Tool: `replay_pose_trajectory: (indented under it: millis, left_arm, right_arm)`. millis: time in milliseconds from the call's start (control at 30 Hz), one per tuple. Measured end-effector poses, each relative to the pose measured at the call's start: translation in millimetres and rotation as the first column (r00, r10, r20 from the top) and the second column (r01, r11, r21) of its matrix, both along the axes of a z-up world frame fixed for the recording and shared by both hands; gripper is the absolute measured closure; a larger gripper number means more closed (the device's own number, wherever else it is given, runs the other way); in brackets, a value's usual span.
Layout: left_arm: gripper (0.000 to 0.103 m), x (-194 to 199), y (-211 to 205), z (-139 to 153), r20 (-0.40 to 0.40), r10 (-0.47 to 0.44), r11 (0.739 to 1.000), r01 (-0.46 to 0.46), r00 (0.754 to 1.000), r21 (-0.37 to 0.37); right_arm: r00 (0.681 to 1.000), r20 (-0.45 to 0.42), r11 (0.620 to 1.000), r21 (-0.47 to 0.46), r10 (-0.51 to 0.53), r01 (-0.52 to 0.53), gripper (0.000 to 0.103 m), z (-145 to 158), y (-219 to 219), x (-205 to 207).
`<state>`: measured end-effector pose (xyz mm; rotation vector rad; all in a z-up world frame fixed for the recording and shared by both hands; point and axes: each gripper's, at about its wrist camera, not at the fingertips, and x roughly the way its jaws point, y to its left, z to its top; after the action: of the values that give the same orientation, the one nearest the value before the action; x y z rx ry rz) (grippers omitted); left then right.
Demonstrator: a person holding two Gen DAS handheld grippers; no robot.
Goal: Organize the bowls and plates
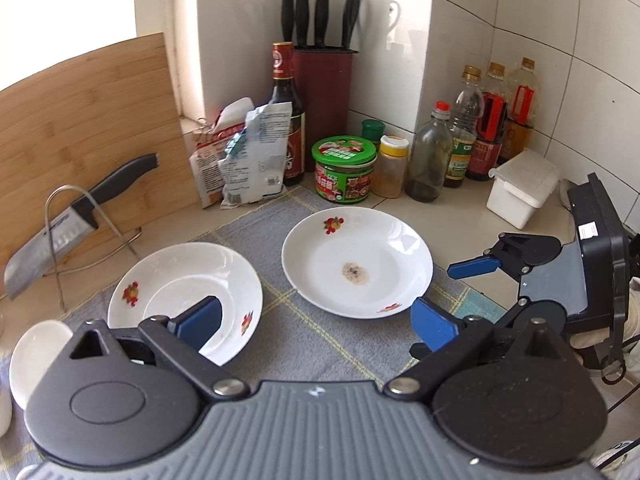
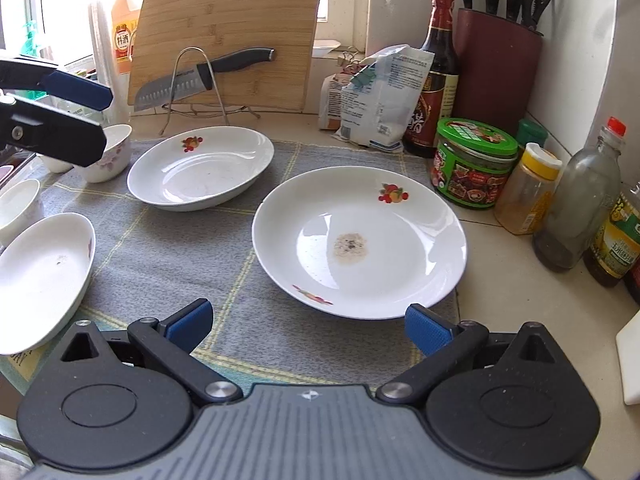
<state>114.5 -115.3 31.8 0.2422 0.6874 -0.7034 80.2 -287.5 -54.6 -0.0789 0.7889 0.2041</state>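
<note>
Plate with a brown stain (image 2: 360, 240) at its centre: lies on the grey cloth (image 2: 168, 248) on the desk (image 2: 520, 300), directly ahead of the right gripper (image 2: 308, 326), jaws spread wide, holding nothing, near rim just between the fingertips. Second plate (image 1: 188, 292): on the same cloth, ahead of the left gripper (image 1: 318, 324), jaws likewise wide and empty; its left finger (image 1: 200, 320) overlaps this plate in view, contact unclear. Third plate (image 2: 40, 276) and flowered bowl (image 2: 112, 152): left edge of cloth. Jar with green lid (image 2: 476, 164), bottles (image 2: 576, 200), cutting board (image 2: 228, 32), knife (image 2: 200, 76): behind.
</note>
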Motion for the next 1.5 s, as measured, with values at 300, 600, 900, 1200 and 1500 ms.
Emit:
replay_pose_trajectory:
  millis: [300,600,900,1200,1500]
  left_arm:
    - [0.003,-46.3,56.9,-23.6,0.029,0.110,0.994,-0.110,0.993,-0.019]
    - [0.003,-81.6,122.7,-44.0,-0.030,0.166,0.986,-0.167,0.986,-0.027]
    - [0.003,-112.2,172.3,-59.6,-0.040,0.162,0.987,-0.163,0.986,0.002]
    - [0.003,-122.2,195.4,-92.9,-0.058,0.143,0.988,-0.139,0.988,0.074]
    - [0.003,-107.1,194.2,-116.0,-0.072,0.109,0.992,-0.104,0.991,0.073]
  right_arm:
    - [0.999,-0.006,0.999,-0.018,0.037,-0.037,0.000,1.1,52.0,-13.4]
    - [0.997,-0.054,0.998,-0.034,0.057,-0.059,0.000,-1.5,113.1,-27.7]
    - [0.993,-0.094,0.997,-0.027,0.070,-0.072,0.000,-2.2,148.9,-34.9]
    - [0.993,-0.100,0.998,-0.020,0.061,-0.063,0.000,6.5,173.7,-35.7]
    - [0.992,-0.111,0.998,-0.030,0.052,-0.055,0.000,10.1,178.1,-37.5]
